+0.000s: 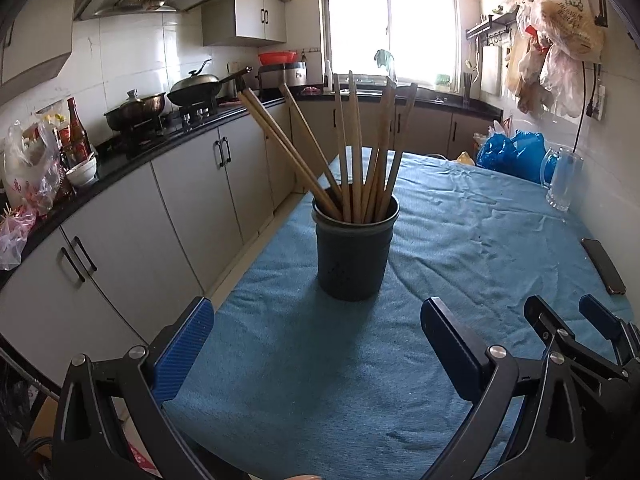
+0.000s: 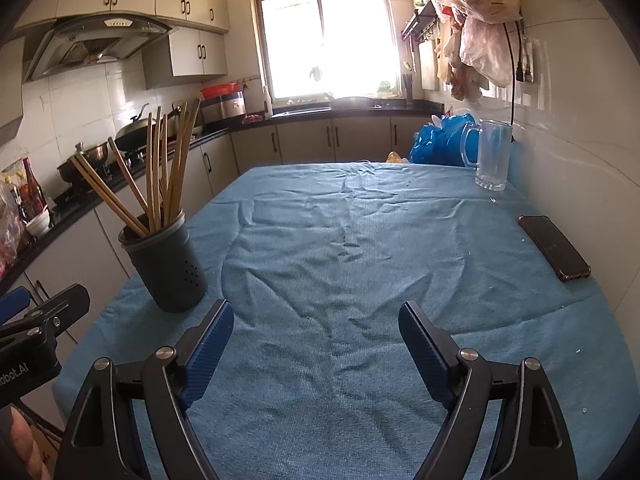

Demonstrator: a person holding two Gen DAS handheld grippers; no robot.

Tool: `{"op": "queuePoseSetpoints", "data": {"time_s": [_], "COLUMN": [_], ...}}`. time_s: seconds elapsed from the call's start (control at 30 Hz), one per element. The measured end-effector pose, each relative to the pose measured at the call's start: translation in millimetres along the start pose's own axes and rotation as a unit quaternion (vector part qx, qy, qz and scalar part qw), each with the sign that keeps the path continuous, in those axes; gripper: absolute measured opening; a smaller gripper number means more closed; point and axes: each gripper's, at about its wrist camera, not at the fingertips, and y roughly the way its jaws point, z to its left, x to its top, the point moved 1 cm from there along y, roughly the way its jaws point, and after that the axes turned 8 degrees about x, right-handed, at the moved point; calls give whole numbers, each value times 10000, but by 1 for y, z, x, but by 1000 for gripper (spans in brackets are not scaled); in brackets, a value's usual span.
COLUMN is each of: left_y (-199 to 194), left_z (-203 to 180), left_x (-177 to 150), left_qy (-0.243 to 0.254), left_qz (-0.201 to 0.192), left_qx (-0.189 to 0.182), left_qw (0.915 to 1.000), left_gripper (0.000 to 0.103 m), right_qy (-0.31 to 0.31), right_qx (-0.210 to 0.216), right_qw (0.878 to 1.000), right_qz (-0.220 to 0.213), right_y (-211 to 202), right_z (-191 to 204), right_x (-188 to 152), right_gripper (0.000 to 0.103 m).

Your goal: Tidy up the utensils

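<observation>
**Chopsticks upright in dark holder near table's left edge; both grippers wide and empty**

Left of the table: kitchen counter (image 1: pixel 132 148) with a lidded pot (image 1: pixel 136 110) and a wok (image 1: pixel 196 88) on the stove, bottles and plastic bags at its near end. Grey cabinets below.

Table covered by a wrinkled blue cloth (image 2: pixel 360 248). On it, close to the left edge, the dark round holder (image 1: pixel 352 252) stands upright. Small holes show low on its wall in the right wrist view. Wooden chopsticks (image 1: pixel 356 148) fill it, ends up; two or three lean out to the left, the others stand near vertical or tip slightly right.

Left gripper (image 1: pixel 316 340): jaws spread wide, nothing between them, blue pads facing each other. The holder sits ahead of it, roughly centred between the fingers, well clear of both. The left finger hangs past the table's left edge.

Right gripper (image 2: pixel 316 340): jaws also spread wide, only bare cloth between them. It sits just beside the left gripper, over the near part of the table; the holder lies ahead and to its left, untouched.

Right edge of the table: a dark phone (image 2: pixel 554 252) lying flat. Far right corner: a clear glass mug (image 2: pixel 494 156), upright, with a blue plastic bag (image 2: pixel 440 140) just left of it. Plastic bags hang on the wall above.
</observation>
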Motion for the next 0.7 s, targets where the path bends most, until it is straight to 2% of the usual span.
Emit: {"op": "queuePoseSetpoints", "data": {"time_s": [0.7], "left_y": [10], "left_z": [5], "left_x": [-6], "left_qy": [-22], "left_qz": [166], "left_qx": [-60], "left_qw": [9998], "left_gripper": [103], "right_qy": [-171], "right_qx": [-72], "right_qw": [9998], "right_qz": [82], "right_y": [6], "right_z": [14], "right_x": [-3], "right_gripper": [90]}}
